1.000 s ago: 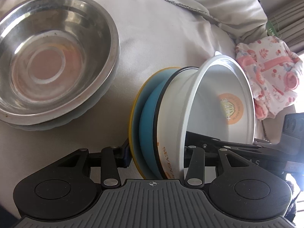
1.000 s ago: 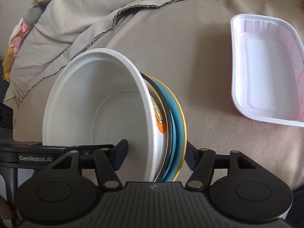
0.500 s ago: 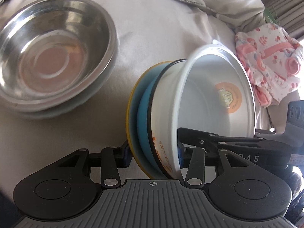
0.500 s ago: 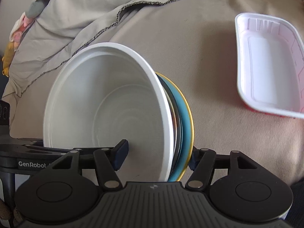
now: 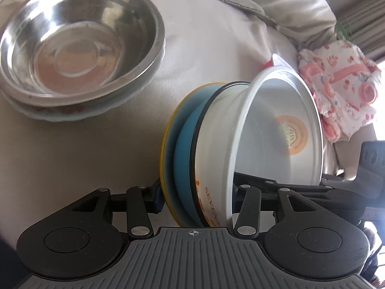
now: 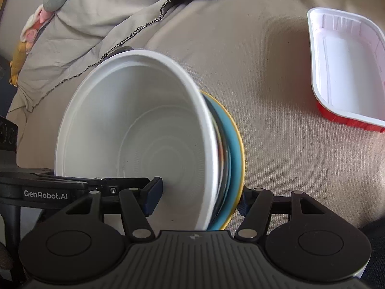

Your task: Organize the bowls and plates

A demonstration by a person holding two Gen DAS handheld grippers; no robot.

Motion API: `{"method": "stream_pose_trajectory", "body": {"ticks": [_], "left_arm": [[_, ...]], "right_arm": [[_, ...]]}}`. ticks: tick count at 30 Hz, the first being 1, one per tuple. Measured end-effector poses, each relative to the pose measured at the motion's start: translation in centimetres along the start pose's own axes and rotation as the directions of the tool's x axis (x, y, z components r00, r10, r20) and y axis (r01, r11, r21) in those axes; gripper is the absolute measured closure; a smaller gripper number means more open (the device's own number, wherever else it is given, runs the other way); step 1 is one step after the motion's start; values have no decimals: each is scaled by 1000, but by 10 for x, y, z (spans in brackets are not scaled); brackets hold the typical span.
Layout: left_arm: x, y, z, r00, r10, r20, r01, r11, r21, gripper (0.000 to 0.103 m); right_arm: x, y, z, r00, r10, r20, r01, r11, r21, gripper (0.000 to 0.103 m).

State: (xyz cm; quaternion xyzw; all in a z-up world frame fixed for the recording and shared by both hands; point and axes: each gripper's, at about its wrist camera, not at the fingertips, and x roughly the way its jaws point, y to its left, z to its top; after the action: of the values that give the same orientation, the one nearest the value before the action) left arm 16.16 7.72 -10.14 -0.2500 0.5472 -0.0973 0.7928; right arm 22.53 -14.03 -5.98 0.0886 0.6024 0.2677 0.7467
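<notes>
A stack of a blue plate with yellow rim (image 5: 182, 159), a white enamel bowl with black rim and orange print (image 5: 216, 154) and a white plastic bowl (image 6: 144, 144) stands on edge. My left gripper (image 5: 196, 192) is shut on the stack from one side. My right gripper (image 6: 199, 197) is shut on the same stack from the opposite side, one finger (image 6: 151, 197) inside the white bowl. The blue plate (image 6: 234, 159) shows behind that bowl. A steel bowl (image 5: 77, 41) sits on a pale plate (image 5: 72, 115) at the upper left.
A white and red plastic tray (image 6: 346, 67) lies on the beige cloth at the right. A pink patterned cloth (image 5: 336, 94) lies at the right in the left wrist view. Folded bedding (image 6: 101, 16) rises behind.
Both grippers have carried the stack closer to the steel bowl, which now looks larger. The tray has slid toward the right edge of the right wrist view.
</notes>
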Motion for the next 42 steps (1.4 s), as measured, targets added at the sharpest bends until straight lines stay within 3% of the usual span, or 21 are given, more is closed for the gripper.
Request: {"method": "stream_pose_trajectory", "body": {"ticks": [5,12,16,30,36,42], "left_arm": [[5,-7,0,1000,30,0,-30,1000,-1,51],[9,-1,4,1000,0,-25,-1,999,-39,51],[8,-7,1,999,20,-28,-20,1000,14,51],[6,-11,-4,999,6,-49,-5,1000,14,51],[-9,-16,0,1000,-20,-15,21,999,43,51],[-59,-14,30,994,-41,105,32,996,85,51]], "right_arm": [[-2,-8,-3,1000,30,5,-30,999,40,40],[-7,-18,-5,999,54,11,-54,996,73,42],[-5,-14,0,998,68,-1,-68,995,66,49],[-10,-7,-4,999,47,-18,-46,997,66,48],[-22,4,-2,1000,23,4,-23,998,59,48],[-47,41,29,996,10,88,-8,1000,-14,48]]}}
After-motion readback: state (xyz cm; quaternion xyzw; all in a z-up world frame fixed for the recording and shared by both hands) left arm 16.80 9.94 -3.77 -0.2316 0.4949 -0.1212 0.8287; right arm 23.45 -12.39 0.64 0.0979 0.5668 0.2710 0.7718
